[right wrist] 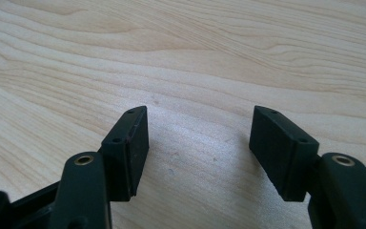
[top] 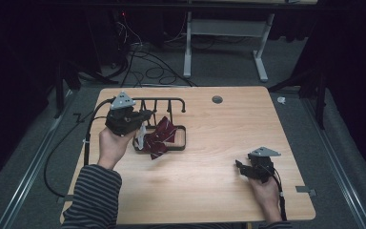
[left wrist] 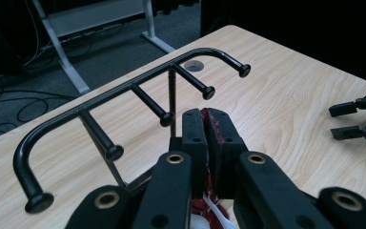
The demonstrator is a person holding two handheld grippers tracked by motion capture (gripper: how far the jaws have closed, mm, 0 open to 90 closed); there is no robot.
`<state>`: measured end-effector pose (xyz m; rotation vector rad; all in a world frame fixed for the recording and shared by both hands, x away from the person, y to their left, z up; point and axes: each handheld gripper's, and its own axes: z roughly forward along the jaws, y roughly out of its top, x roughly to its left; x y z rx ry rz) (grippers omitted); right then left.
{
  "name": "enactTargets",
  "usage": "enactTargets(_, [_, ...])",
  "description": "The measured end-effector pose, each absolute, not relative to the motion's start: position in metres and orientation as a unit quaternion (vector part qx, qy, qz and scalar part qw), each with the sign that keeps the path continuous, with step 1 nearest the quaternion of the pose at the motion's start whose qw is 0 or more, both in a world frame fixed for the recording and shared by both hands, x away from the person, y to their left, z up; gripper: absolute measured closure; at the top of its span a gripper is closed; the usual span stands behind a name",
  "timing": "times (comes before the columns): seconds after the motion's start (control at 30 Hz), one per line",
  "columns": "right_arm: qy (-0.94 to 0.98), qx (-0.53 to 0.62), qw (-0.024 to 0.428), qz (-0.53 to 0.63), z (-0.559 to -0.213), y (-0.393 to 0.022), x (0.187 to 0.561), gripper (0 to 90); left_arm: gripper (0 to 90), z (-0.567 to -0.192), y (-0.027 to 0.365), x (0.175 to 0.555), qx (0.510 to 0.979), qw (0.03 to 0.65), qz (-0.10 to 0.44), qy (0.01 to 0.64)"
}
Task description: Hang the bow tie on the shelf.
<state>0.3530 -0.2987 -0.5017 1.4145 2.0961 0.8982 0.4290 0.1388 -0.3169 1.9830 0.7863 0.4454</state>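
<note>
Pinching a dark red cloth (left wrist: pixel 208 125), the jaws of the left gripper (left wrist: pixel 205 129) are squeezed tight on it. A thin edge of the cloth shows between them, and more red and white cloth hangs below. In the high view the cloth (top: pixel 161 139) droops from the left gripper (top: pixel 145 118) down onto the base of a black rack (top: pixel 180 141). The rack (left wrist: pixel 124 90) stands just past the jaws, with a bent top bar and four short pegs sticking out. It sits on the left part of the table (top: pixel 209 191).

The jaws of the right gripper (right wrist: pixel 198 148) stand wide apart with nothing between them, just bare table (right wrist: pixel 195 57) under them. The right gripper (top: pixel 243 168) rests low near the right front of the table, well apart from the rack and the cloth. A hand holds each gripper, and the left arm wears a striped sleeve (top: pixel 93 195).
</note>
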Motion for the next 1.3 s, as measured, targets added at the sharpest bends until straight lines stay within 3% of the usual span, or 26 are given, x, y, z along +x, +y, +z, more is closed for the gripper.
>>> enactTargets(1.3, [0.762, 0.511, 0.226, 0.326, -0.502, -0.299, 0.353, 39.4, 86.0, -0.313, 0.118, 0.481, 0.814, 0.415, 0.223, 0.34])
